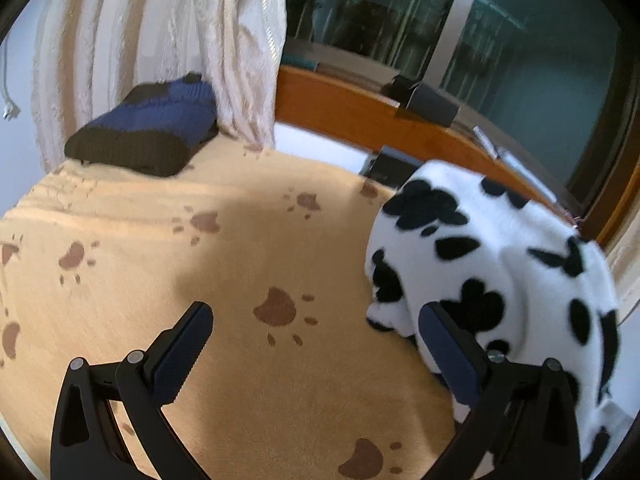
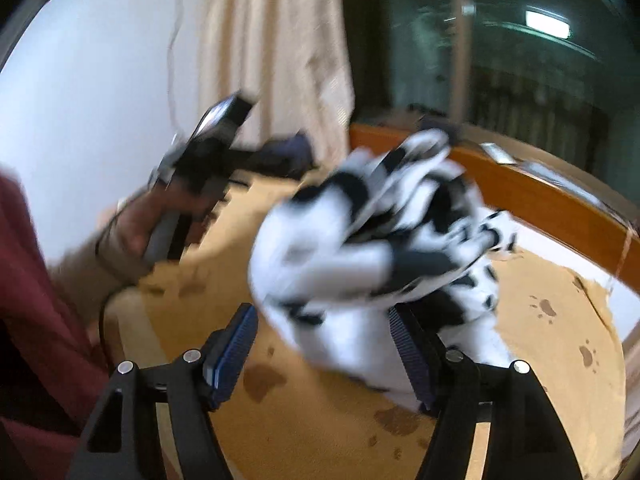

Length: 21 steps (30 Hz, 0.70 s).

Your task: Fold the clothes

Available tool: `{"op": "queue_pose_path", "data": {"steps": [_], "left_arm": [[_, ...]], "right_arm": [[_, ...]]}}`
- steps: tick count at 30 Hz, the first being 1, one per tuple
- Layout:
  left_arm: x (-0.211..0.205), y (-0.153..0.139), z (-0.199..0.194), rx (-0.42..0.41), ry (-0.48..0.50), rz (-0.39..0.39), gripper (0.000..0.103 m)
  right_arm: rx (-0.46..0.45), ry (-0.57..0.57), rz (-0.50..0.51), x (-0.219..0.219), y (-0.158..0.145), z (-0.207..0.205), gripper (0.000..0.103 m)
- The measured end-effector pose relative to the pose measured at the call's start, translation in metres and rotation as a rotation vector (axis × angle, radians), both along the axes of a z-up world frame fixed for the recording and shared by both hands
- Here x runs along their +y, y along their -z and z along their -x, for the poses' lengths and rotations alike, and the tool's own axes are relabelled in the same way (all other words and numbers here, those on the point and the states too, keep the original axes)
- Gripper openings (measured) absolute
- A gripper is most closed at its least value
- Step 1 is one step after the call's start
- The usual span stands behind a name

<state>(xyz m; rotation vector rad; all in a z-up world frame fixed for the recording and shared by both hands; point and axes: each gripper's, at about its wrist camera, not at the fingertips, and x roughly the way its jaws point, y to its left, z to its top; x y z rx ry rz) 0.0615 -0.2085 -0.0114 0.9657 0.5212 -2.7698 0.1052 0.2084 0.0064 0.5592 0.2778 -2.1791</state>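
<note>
A white fleece garment with black cow spots (image 1: pixel 500 260) lies bunched on the right of the bed. My left gripper (image 1: pixel 316 316) is open above the beige blanket, and its right finger touches the garment's near edge. In the right wrist view the same garment (image 2: pixel 352 252) is motion-blurred and heaped just ahead. My right gripper (image 2: pixel 320 316) is open, with the garment's lower edge reaching between the fingers and behind the right one. A hand (image 2: pixel 136 228) holds the left gripper's handle at the left.
A beige paw-print blanket (image 1: pixel 180 272) covers the bed. A folded blue and black sweater (image 1: pixel 148 132) rests at the far left by a pale curtain (image 1: pixel 168 40). A wooden headboard (image 1: pixel 340 112) and a dark window (image 1: pixel 520 60) stand behind. A maroon sleeve (image 2: pixel 36 300) is at the left.
</note>
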Motion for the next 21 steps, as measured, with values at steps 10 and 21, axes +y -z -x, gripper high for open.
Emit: {"op": "queue_pose_path", "data": {"steps": [10, 21], "left_arm": [[0.045, -0.053, 0.055, 0.106, 0.427, 0.383, 0.103], [0.074, -0.042, 0.044, 0.103, 0.684, 0.513, 0.103]], "right_arm": [[-0.024, -0.004, 0.181, -0.021, -0.037, 0.025, 0.073], [-0.262, 0.092, 0.306, -0.038, -0.069, 0.156, 0.079]]}}
